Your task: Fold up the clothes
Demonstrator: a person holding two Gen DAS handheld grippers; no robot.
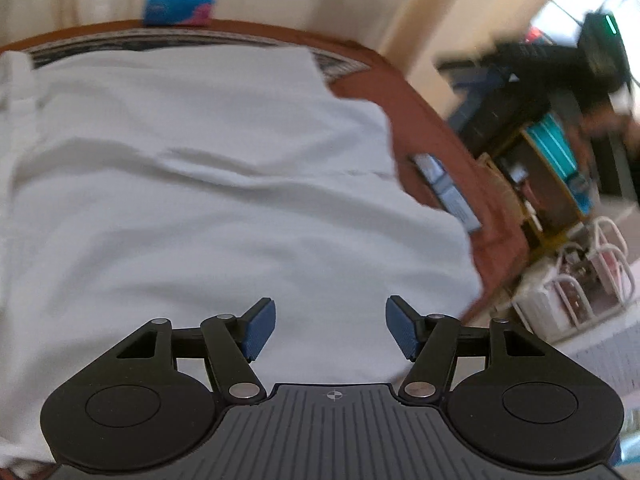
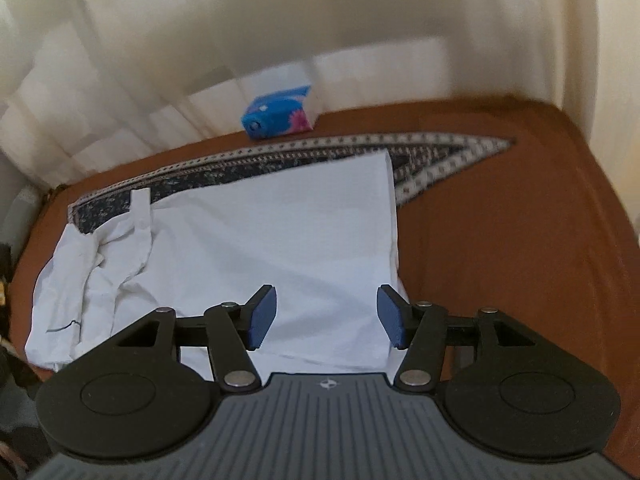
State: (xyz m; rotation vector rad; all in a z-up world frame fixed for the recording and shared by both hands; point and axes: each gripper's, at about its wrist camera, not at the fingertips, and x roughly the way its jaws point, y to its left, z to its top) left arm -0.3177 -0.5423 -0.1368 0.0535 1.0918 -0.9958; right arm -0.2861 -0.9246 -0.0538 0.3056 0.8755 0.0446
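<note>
The white shirt (image 2: 280, 240) lies part-folded on the table (image 2: 500, 240); the left gripper (image 1: 330, 330) and right gripper (image 2: 326, 316) hover with jaws apart, empty; next likely calls for pinching an edge.

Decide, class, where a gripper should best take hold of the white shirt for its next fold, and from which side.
Probably the white shirt by its straight right edge, approached from the bare table side: that edge lies flat and clear, while the left side is bunched around the collar.

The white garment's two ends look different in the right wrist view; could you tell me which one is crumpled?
The left end of the white garment is bunched; its right edge lies straight and flat.
</note>
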